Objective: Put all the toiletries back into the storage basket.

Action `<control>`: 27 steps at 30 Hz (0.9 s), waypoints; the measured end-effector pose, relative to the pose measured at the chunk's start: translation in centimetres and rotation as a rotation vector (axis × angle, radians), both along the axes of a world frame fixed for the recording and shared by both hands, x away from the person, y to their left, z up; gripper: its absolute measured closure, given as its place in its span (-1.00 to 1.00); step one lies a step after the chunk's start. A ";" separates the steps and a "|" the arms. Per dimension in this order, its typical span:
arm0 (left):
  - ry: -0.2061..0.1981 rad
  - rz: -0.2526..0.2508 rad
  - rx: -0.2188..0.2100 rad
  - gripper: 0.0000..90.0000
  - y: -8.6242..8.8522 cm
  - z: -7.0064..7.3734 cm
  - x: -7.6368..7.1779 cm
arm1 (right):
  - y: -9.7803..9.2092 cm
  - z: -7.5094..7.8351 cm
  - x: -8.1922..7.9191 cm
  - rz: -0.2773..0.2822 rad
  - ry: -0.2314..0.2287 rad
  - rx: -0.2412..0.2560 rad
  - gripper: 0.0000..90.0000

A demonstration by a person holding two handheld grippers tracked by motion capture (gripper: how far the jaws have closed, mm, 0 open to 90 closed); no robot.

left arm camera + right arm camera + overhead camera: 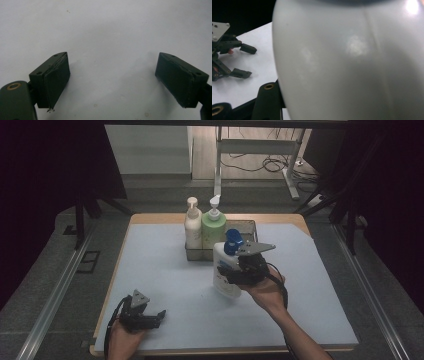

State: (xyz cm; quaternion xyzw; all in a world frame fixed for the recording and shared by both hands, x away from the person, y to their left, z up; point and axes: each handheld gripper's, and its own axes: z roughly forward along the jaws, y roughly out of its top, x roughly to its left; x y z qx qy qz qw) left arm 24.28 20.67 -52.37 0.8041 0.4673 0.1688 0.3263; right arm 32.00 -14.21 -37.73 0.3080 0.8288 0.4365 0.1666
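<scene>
A white bottle (pixel 223 275) with a blue cap (pixel 233 242) is gripped at its side by my right gripper (pixel 240 270), just in front of a wire basket (pixel 248 225). In the right gripper view the bottle's white wall (pixel 352 62) presses against one black finger (pixel 268 100). I cannot tell whether the bottle's base touches the mat. My left gripper (pixel 156 318) lies at the table's front left, open with nothing in it. Its two pads (pixel 56 77) stand wide apart over the bare mat. It also appears at the left of the right gripper view (pixel 247 61).
The basket at the back centre holds a cream pump bottle (pixel 192 227) and a green pump bottle (pixel 213 225) in its left half. A pale mat (pixel 165 265) covers the table. Dark floor and a desk frame (pixel 260 150) lie beyond.
</scene>
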 end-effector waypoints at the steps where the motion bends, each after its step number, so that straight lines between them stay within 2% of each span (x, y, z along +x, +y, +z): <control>1: 0.000 0.000 0.000 -0.73 0.0 0.0 0.0 | -0.2 0.1 0.0 -0.003 0.000 -0.001 -0.11; 6: 0.000 0.000 0.000 -0.73 0.0 0.0 0.0 | -1.2 0.8 0.3 -0.026 -0.005 -0.009 -0.11; 12: 0.000 0.000 0.000 -0.73 0.0 0.0 0.0 | -2.5 1.7 0.8 -0.053 0.003 0.007 -0.11; 27: 0.000 0.000 0.000 -0.73 0.0 0.0 0.0 | -4.9 4.1 2.7 -0.151 -0.023 0.012 -0.11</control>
